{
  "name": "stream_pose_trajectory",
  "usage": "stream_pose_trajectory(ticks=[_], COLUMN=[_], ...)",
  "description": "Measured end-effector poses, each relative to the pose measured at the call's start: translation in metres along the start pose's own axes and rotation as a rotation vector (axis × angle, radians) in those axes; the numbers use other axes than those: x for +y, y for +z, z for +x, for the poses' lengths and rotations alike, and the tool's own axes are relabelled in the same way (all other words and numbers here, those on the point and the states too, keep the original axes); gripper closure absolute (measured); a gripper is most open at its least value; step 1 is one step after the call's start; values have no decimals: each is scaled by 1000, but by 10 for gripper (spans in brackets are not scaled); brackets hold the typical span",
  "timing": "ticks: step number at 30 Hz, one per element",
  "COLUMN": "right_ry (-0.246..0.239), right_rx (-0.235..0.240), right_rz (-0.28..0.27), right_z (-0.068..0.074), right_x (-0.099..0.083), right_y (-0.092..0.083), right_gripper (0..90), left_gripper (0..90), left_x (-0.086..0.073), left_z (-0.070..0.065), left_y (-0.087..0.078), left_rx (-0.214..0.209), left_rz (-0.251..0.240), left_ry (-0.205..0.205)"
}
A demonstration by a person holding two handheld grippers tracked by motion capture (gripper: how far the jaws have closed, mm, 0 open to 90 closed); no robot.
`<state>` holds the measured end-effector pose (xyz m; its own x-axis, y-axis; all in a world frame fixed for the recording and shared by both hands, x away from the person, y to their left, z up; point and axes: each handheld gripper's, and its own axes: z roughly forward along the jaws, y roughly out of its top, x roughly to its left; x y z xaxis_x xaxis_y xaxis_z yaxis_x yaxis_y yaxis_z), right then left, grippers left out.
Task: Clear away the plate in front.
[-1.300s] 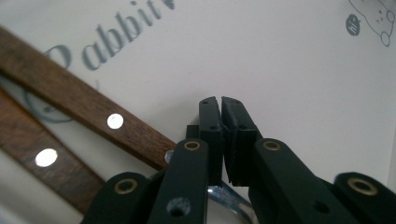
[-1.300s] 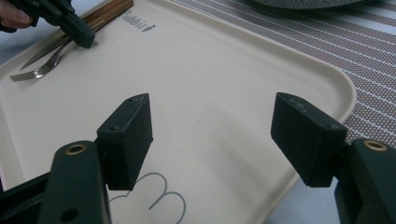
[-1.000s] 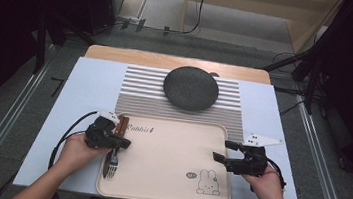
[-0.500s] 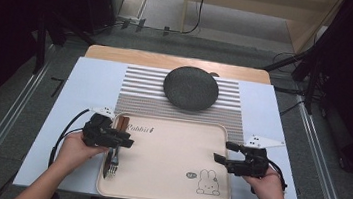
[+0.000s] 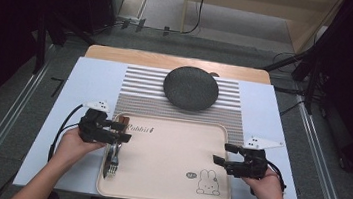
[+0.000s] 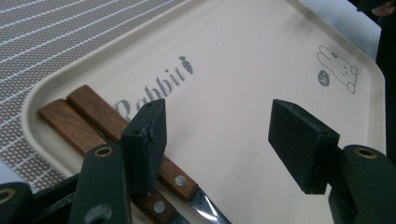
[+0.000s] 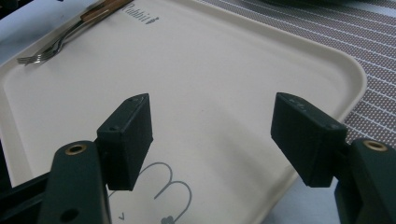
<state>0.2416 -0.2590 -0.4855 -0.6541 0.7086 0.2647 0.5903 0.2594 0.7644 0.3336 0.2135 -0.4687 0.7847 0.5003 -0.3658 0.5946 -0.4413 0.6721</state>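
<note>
While the left gripper (image 6: 217, 144) opens, forks (image 6: 100, 126) hug the tray (image 6: 261, 56) edge.

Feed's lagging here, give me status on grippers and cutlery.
Left gripper just opened, nothing between pads. Right gripper open over tray. Two wooden-handled forks lying on tray's left edge. Nothing in the way.

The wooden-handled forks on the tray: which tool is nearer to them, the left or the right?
Left. The left tool hangs open just over the forks, by their wooden handles. The right tool is at the opposite edge of the tray.
</note>
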Motion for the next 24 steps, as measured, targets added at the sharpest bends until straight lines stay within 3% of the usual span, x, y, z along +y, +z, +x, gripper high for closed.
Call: stream_pose_trajectory(ticks=[4,7,9,10,18,24], right_ry=[-3,-2,-3,-3,-3,1], right_rx=[4,5,4,4,4,4], right_rz=[3,3,3,2,0,0], right_z=[1,1,1,1,0,0], right_x=[0,0,0,0,-1,-2], right_y=[1,1,1,1,1,0], right_gripper=[284,284,284,284,284,284], left_gripper=[337,340,339,339,348,354], left_x=[0,1,2,3,9,16], left_z=[0,3,6,7,11,13], left_y=[2,3,2,2,0,-4], left_rx=[37,30,4,18,30,32], left_rz=[15,1,-17,-20,-51,-95], left_ry=[-14,-42,-56,-62,-48,-65])
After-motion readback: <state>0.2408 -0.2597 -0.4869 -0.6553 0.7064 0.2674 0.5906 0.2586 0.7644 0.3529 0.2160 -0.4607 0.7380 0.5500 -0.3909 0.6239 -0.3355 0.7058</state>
